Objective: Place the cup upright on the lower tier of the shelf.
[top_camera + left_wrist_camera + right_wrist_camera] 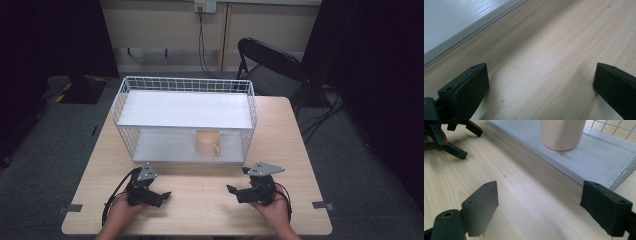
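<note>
Near the front edge of the tabletop (200,210) both tools are held spread and empty: the left tool (159,196) and the right tool (236,191). The mug (207,143) stands upright on the lower shelf of the wire rack (185,85) (handle facing front), just beyond the right tool, which is judged nearer

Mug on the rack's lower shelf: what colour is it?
The mug is pale peach-beige, plain; it shows best in the right gripper view.
</note>
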A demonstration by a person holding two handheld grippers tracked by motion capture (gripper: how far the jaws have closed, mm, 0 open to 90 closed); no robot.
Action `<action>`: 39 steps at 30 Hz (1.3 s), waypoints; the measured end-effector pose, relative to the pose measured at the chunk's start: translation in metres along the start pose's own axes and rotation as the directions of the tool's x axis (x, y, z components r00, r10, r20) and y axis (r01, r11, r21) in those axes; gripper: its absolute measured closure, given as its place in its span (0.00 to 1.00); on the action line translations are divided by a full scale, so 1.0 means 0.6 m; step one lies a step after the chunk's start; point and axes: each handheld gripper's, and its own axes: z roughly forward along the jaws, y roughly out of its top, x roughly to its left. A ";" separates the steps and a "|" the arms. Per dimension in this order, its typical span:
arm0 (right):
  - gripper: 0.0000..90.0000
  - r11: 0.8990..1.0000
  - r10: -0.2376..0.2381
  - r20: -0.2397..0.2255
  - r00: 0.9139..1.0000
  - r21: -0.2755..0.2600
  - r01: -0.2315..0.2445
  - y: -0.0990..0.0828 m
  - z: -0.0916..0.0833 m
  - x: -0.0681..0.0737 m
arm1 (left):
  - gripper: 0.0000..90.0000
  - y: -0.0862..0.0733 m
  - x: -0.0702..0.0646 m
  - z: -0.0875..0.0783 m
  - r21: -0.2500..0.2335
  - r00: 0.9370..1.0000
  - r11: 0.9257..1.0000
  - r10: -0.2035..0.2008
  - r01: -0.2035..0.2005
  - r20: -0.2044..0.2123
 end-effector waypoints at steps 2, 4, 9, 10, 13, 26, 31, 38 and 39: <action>0.15 1.000 -0.003 -0.003 1.000 0.003 0.003 -0.003 -0.003 -0.002 | 0.00 0.000 0.000 0.000 0.000 1.000 1.000 0.000 0.000 0.000; 0.15 1.000 -0.004 -0.011 1.000 0.001 0.004 -0.006 -0.006 -0.004 | 0.00 0.000 0.000 0.000 0.000 1.000 1.000 0.000 0.000 0.000; 0.15 1.000 -0.009 -0.019 1.000 0.005 0.009 -0.010 -0.011 -0.008 | 0.00 0.000 0.000 0.000 0.000 1.000 1.000 0.000 0.000 0.000; 0.16 1.000 -0.012 -0.025 1.000 0.004 0.012 -0.012 -0.013 -0.009 | 0.00 0.000 0.000 0.000 0.000 1.000 1.000 0.000 0.000 0.000; 0.16 1.000 -0.012 -0.032 0.999 0.004 0.012 -0.015 -0.017 -0.011 | 0.00 0.000 0.000 0.000 0.000 1.000 1.000 0.000 0.000 0.000; 0.16 1.000 -0.014 -0.042 0.999 0.018 0.015 -0.035 -0.035 -0.025 | 0.00 0.000 -0.001 0.000 0.000 1.000 1.000 -0.002 0.002 -0.003; 0.17 1.000 -0.018 -0.034 0.999 0.020 0.019 -0.041 -0.045 -0.033 | 0.00 0.000 -0.001 0.000 -0.001 1.000 1.000 -0.003 0.003 -0.003; 0.17 1.000 -0.018 -0.018 1.000 0.024 0.018 -0.046 -0.057 -0.044 | 0.00 0.000 -0.001 0.000 -0.001 1.000 1.000 -0.002 0.002 -0.003; 0.17 1.000 -0.018 -0.017 1.000 0.025 0.019 -0.046 -0.059 -0.046 | 0.00 0.000 -0.001 0.000 -0.001 1.000 1.000 -0.003 0.003 -0.003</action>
